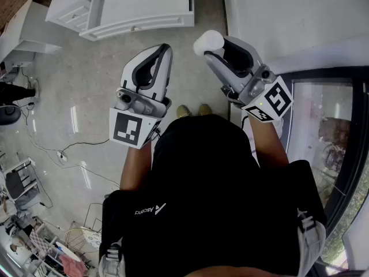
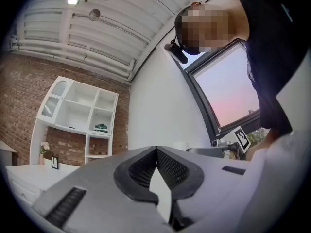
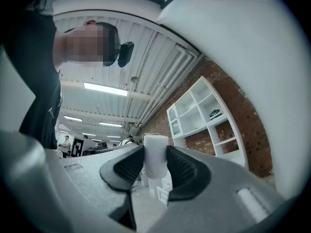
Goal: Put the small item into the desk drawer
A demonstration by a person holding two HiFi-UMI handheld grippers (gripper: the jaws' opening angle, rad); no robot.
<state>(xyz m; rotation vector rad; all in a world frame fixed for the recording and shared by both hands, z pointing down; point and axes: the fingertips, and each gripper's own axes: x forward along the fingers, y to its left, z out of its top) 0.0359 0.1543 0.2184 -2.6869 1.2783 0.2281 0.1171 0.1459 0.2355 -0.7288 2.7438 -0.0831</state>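
Being pinched between the jaws of the right gripper [image 1: 214, 51], the small item [image 1: 208, 42], a short white cylinder, is being carried in the air above the floor; in the right gripper view the item [image 3: 156, 157] is being squeezed on both sides by the ribbed pads, its long axis running along the jaws and its rounded end sticking out past the tips. The left gripper [image 1: 163, 53] is being held just beside it, at about the same height; its jaws are being kept clenched tip to tip with nothing between them, as the left gripper view [image 2: 156, 152] shows. Both tools are being pointed forward, away from the body, with forearms bent and drawn in close to the chest. The white desk [image 1: 132, 10] is lying ahead and somewhat to the left, well apart from the item; its drawer fronts [image 1: 74, 17] are lying at the far left end, and which one is meant cannot be told. The left gripper is judged to be the nearer to those drawers and free for pulling one open, while the loaded right one is being kept ready for lowering the item in afterwards; the task is judged to be at the carrying step.
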